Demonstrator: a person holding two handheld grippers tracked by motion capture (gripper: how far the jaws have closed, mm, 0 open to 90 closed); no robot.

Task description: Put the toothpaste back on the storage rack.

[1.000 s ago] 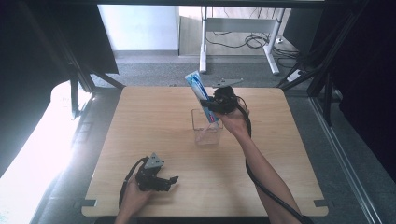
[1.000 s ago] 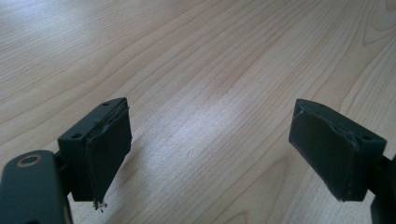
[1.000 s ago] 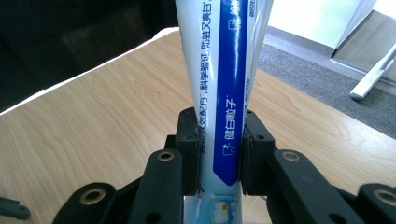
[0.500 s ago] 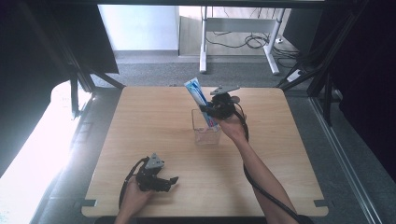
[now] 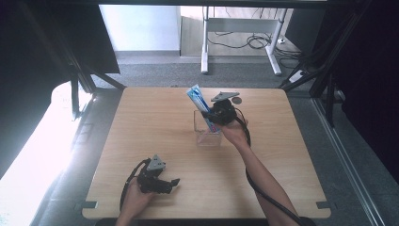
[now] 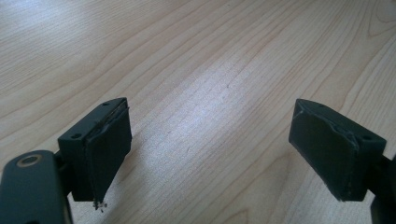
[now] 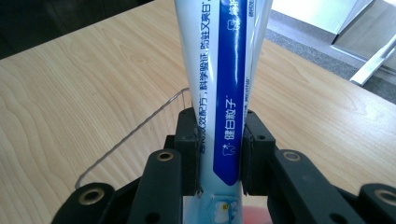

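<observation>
**Placing the toothpaste tube in the clear box**

Our right gripper clamps the toothpaste tube, its lower end inside the clear box at mid-table. The light box may tip if we press its wall. The tube's long axis tilts up and leftward in the high view. Our left gripper rests unclenched, grasping nothing.
</observation>
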